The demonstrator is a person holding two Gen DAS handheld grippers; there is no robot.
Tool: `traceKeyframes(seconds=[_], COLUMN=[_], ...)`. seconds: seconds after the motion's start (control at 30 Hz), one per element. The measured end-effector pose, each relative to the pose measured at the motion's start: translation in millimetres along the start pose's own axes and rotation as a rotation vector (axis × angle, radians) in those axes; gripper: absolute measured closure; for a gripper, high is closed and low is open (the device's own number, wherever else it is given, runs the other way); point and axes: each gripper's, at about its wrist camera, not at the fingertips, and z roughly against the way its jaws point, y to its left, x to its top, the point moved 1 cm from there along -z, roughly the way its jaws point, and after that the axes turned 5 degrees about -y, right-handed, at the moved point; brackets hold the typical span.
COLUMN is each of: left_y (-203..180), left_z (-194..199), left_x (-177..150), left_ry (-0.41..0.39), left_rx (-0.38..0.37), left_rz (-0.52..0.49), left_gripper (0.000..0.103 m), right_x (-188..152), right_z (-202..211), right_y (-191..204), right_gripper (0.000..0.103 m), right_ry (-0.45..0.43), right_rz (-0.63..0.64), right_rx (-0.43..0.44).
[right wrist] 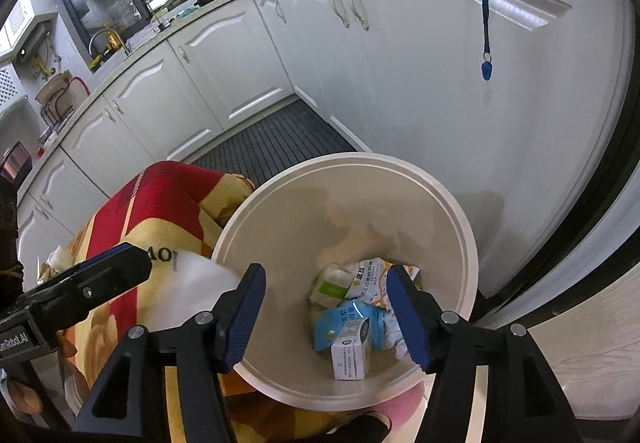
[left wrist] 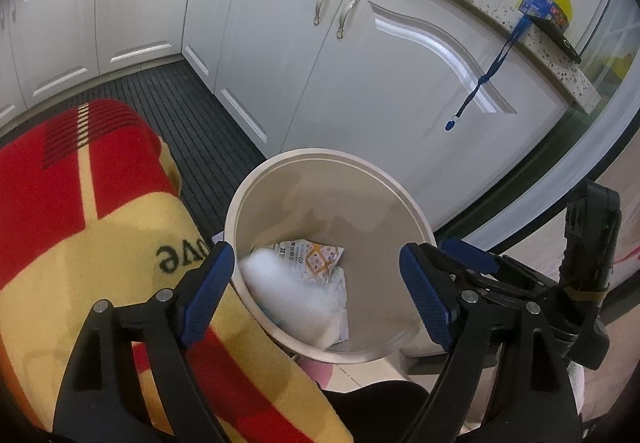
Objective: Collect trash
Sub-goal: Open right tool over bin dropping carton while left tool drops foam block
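A round beige trash bin stands on the floor by the white cabinets; it also shows in the right wrist view. Inside lie several paper cartons and wrappers. A blurred white piece is in mid-air between the left fingers, over the bin's near rim; in the right wrist view this white piece is at the bin's left rim. My left gripper is open above the bin. My right gripper is open and empty above the bin.
A red and yellow blanket covers something low at the bin's left. White cabinet doors stand right behind the bin. A blue lanyard hangs from the counter. A dark ribbed mat covers the floor.
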Motion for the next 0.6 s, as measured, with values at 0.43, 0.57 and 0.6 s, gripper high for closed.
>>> traceKeyframes(seconds=[0.43,0.57,0.6], left_y=[8,17,20], left_z=[26,44,50], left_x=[-7,-11,-12], left_ry=[-0.040,-0.070,-0.078], left_rx=[0.117,0.166,0.177], left_rz=[-0.044,-0.042,-0.037], left_gripper=[0.019,0.019,0.019], right_x=[-6,-7,-8], right_z=[-3,-1,0], right_y=[18,31,35], right_gripper=[0.040,0.039,0.039], right_ry=[0.023,0.021,0.020], right_rz=[0.047,0.069,0.073], right_rx=[0.020,0.033,0.036])
